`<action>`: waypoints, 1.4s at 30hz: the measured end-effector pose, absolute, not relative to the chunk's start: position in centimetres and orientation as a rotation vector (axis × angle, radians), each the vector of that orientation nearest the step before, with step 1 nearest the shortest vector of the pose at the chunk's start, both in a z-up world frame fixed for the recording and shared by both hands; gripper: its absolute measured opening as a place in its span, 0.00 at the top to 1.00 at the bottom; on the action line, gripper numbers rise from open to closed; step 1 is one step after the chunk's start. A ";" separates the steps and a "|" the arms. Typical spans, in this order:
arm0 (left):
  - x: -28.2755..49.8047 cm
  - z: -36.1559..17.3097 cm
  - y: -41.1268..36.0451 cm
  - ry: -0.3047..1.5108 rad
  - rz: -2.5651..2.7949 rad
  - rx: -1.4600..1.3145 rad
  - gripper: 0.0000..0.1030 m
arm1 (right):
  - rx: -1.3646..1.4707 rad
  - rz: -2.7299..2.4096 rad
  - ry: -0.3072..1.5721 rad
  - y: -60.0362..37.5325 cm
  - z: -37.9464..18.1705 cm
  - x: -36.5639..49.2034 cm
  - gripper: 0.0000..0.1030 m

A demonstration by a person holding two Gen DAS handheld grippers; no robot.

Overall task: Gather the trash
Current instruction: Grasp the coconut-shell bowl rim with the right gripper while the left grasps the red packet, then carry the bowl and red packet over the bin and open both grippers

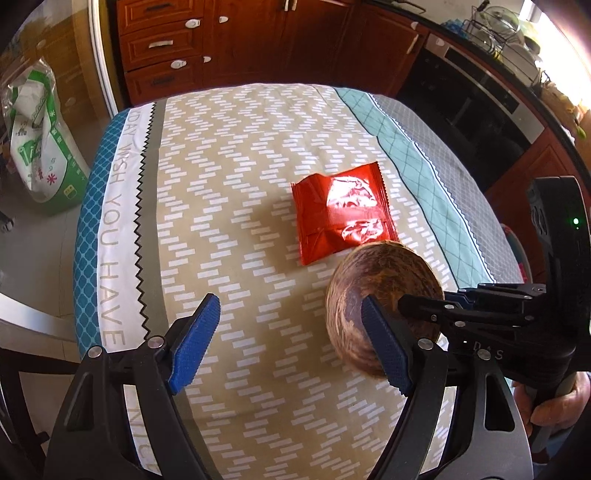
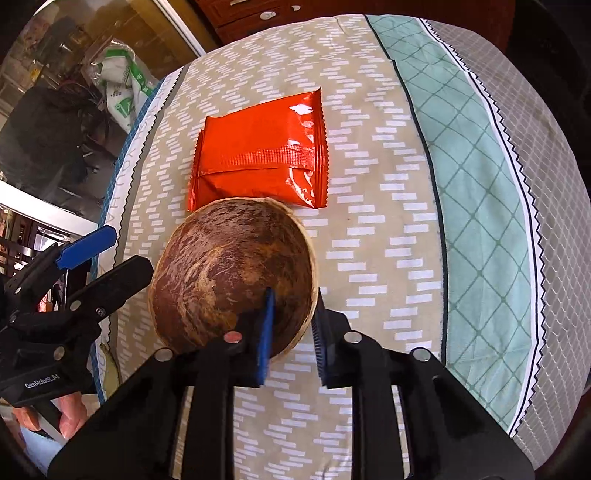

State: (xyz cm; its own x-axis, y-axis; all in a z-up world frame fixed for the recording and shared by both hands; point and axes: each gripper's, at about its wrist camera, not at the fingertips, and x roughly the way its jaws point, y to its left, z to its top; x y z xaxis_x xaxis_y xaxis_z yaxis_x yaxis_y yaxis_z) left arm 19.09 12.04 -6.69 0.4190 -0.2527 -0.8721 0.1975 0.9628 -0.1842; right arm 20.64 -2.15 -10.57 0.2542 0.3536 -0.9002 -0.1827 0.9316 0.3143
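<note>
A shiny red snack wrapper [image 1: 343,212] lies flat on the patterned tablecloth [image 1: 229,192]; it also shows in the right wrist view [image 2: 258,151]. A brown wooden bowl [image 2: 232,273] sits tilted just in front of the wrapper, also seen in the left wrist view [image 1: 384,291]. My right gripper [image 2: 291,336] is shut on the bowl's near rim, one pad inside and one outside. My left gripper [image 1: 291,339] is open and empty above the cloth, left of the bowl; its right pad overlaps the bowl in view.
A green and white plastic bag [image 1: 37,136] lies on the floor left of the table. Wooden drawers [image 1: 166,44] and a black oven [image 1: 476,99] stand behind the table. A dish rack [image 1: 498,29] is at the back right.
</note>
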 end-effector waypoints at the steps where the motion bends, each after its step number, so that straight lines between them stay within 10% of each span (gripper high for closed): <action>1: 19.3 -6.7 11.8 1.102 -0.288 -0.056 0.23 | 0.141 0.355 1.246 -2.3 -10.2 20.5 0.89; 26: 26.2 -10.6 2.5 1.125 -0.299 0.069 0.15 | 0.235 0.123 1.159 -15.8 -9.2 19.6 0.94; 30: 26.2 -10.2 1.9 1.088 -0.278 0.075 0.30 | 0.252 0.125 1.154 -16.5 -9.4 19.4 0.94; 32: 25.7 -9.7 1.3 1.074 -0.281 0.089 0.63 | 0.266 0.120 1.147 -16.9 -9.4 19.3 0.94; 42: 23.0 -6.3 -1.2 1.020 -0.293 0.107 0.72 | 0.346 0.098 1.088 -20.3 -8.1 17.7 0.93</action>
